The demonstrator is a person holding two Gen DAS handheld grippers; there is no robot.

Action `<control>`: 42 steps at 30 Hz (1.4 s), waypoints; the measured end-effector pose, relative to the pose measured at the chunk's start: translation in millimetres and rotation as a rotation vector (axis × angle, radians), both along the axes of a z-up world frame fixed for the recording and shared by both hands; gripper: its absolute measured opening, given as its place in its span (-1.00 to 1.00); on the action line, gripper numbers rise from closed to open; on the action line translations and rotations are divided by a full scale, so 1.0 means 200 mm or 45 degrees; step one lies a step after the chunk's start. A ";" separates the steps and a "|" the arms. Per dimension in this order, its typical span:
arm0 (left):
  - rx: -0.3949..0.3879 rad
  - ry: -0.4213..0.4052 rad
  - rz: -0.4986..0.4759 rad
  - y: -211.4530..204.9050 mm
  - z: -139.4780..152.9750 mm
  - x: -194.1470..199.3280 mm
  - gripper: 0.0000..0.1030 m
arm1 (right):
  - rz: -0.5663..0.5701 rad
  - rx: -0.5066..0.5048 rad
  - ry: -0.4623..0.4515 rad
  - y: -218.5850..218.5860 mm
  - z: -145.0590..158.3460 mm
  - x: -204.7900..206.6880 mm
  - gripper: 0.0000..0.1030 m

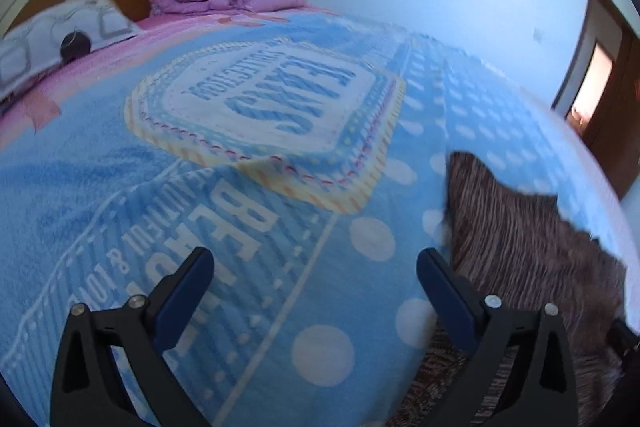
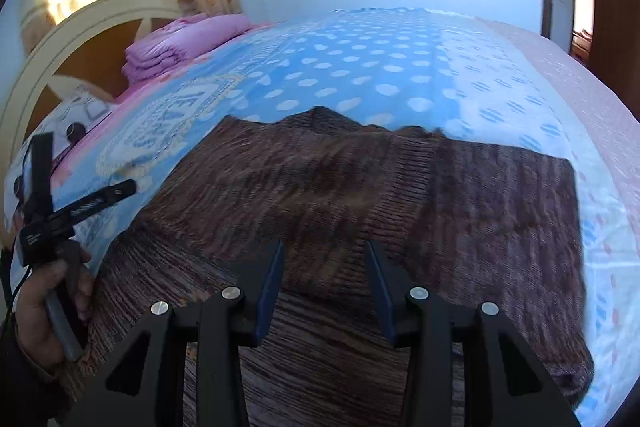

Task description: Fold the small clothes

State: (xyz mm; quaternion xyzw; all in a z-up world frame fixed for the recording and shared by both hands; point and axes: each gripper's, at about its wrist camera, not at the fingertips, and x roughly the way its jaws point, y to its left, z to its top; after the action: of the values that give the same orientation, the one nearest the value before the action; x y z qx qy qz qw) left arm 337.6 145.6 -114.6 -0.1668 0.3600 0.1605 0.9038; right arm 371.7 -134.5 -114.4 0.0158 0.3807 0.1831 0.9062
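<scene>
Hovering – left gripper [image 1: 316,271] fingers spread, empty | right gripper [image 2: 325,267] part-spread above brown knit [image 2: 360,179]

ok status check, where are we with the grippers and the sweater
Left gripper open, over the blanket, empty. Right gripper open, nothing between the jaws, above the brown sweater. Sweater spread on the bed, partly folded. Nothing in the way.
</scene>
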 end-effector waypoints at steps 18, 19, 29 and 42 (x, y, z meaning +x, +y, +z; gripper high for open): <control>0.354 0.266 -0.317 -0.30 -0.04 0.26 1.00 | 0.059 -0.025 -0.059 -0.09 0.04 -0.37 0.00; 0.310 0.268 -0.299 -0.25 -0.05 0.27 1.00 | 0.050 -0.020 -0.061 -0.11 0.05 -0.39 0.00; 0.413 0.240 -0.227 -0.27 -0.03 0.22 1.00 | -0.043 0.025 -0.045 -0.35 0.08 -0.58 0.08; 0.305 0.200 -0.359 -0.29 0.02 -0.13 1.00 | -0.091 0.005 0.095 -0.42 -0.09 -0.69 0.08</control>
State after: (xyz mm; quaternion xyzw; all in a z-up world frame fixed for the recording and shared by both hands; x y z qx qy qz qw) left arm 312.4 86.7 -110.2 0.0069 0.4276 0.0864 0.8998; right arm 234.2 -218.1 -131.6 0.0380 0.4130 0.1507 0.8974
